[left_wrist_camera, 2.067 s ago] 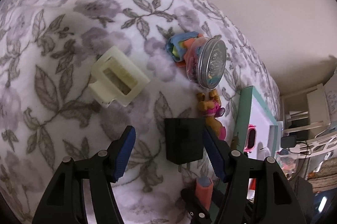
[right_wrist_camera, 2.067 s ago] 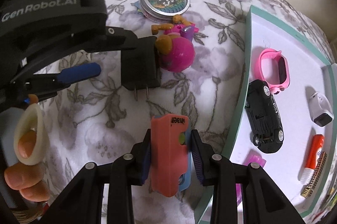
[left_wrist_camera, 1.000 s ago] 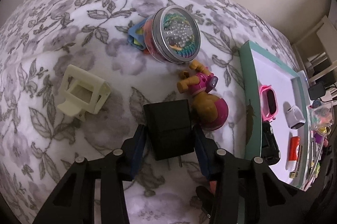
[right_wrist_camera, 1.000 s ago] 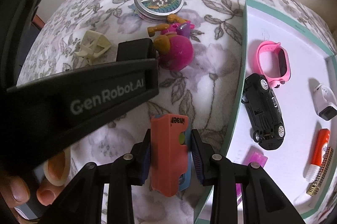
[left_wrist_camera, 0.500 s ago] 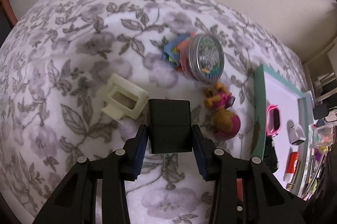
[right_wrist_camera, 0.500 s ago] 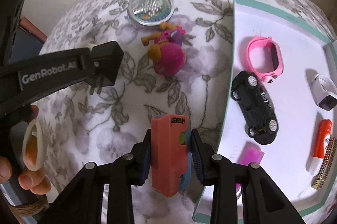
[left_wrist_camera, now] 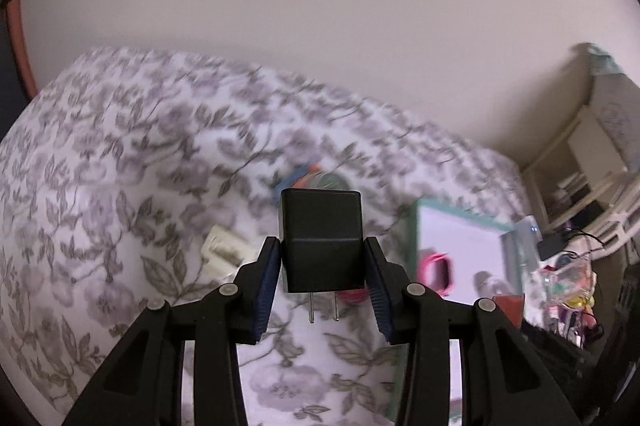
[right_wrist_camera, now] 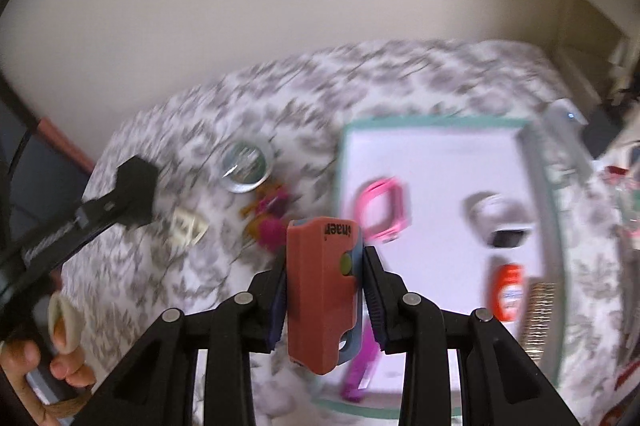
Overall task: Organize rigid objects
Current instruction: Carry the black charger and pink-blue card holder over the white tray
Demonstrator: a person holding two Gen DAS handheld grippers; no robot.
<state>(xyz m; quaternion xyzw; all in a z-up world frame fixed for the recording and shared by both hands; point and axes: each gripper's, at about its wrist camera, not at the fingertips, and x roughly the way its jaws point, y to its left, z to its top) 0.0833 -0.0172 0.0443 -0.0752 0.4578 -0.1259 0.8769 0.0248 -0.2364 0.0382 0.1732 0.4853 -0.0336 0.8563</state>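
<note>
Now, with my left gripper [left_wrist_camera: 322,286] pinching the black plug adapter [left_wrist_camera: 320,242] and my right gripper [right_wrist_camera: 324,300] pinching the coral case [right_wrist_camera: 322,290], I should carry both level to the tray [right_wrist_camera: 436,123] ahead.

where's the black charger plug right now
In the left wrist view, the black charger plug is clamped between the left tongs, prongs down, above the floral bedspread.

One black charger [left_wrist_camera: 321,246], one coral case [right_wrist_camera: 322,290], one pink watch [right_wrist_camera: 382,207], one round tin [right_wrist_camera: 246,165], one teal-rimmed tray [right_wrist_camera: 436,123]
</note>
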